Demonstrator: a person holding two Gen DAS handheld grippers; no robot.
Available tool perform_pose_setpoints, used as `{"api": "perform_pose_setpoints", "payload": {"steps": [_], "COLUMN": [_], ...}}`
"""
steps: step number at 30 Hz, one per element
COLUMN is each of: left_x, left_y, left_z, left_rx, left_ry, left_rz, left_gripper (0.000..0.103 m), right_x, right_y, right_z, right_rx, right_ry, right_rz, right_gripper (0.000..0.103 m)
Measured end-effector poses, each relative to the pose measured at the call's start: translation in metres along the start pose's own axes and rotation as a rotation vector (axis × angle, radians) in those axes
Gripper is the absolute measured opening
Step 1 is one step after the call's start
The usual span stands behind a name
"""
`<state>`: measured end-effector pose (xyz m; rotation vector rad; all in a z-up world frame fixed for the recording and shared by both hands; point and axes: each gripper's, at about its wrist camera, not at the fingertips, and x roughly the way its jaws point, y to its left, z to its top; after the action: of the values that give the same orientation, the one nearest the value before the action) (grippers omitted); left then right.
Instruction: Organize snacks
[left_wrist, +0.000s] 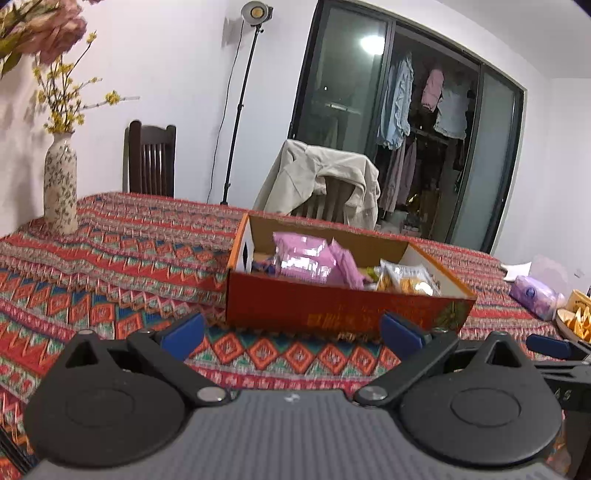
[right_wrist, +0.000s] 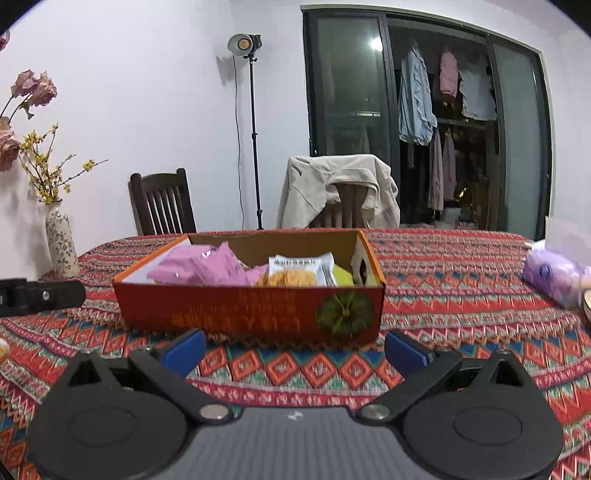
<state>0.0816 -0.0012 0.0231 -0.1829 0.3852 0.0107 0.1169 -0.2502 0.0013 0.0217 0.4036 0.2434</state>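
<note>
Left gripper (left_wrist: 291, 332): hovers low over the table, jaws spread wide, nothing between the blue pads; aimed at the box's long near wall, short of it
Right gripper (right_wrist: 295, 349): same posture, jaws wide apart and empty, squared up to the near wall of the box; its tip also shows at the right edge of the left wrist view
Box (right_wrist: 251, 310): open red-orange carton, sits mid-table on the patterned cloth, long side toward both grippers; no lid, so packets can go in from above
Pink packets (right_wrist: 207, 267): several, piled at the box's left end, leaning on each other and rising above the rim
Biscuit packet (right_wrist: 295, 273): clear wrapper with round golden biscuits, right of the pink ones, near the box's right end; something yellow-green lies just beside it, too hidden to name
Table (right_wrist: 461, 295): covered by red zigzag cloth; the bare stretch in front of the box carries no loose snacks that I can see
Vase (right_wrist: 61, 242): with flowers, at the far left corner, well apart from the box
Purple tissue pack (right_wrist: 554, 277): near the right edge, apart from the box; not a snack by the look of it
Yellow items (left_wrist: 576, 319): at the right edge in the left wrist view, cut off, cannot tell what
Judgement: the visible snacks are in the box; both hands free suggests a pause between picks, or the job nearly complete
</note>
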Motion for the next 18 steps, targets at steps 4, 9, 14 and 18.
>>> {"api": "perform_pose_setpoints", "payload": {"steps": [4,9,14,18], "left_x": [0.002,0.0,0.001,0.002], "left_y": [0.005,0.009,0.01,0.011], "left_z": [-0.015,-0.019,-0.02,-0.021], "left_rx": [-0.002,-0.003,-0.004,-0.006], "left_ry": [0.029,0.028,0.032,0.036], "left_rz": [0.013,0.017,0.017,0.017], "left_gripper": [0.103,0.103,0.103,0.103], "right_x": [-0.002,-0.004,-0.002,-0.001], "right_y": [-0.003,-0.005,-0.005,-0.004], "right_z": [-0.009,-0.013,-0.013,-0.013], "right_rx": [0.006,0.019,0.018,0.016], "right_ry": [0.021,0.032,0.037,0.04], "right_rz": [-0.005,-0.013,-0.014,-0.012], "right_gripper": [0.103,0.103,0.103,0.103]}}
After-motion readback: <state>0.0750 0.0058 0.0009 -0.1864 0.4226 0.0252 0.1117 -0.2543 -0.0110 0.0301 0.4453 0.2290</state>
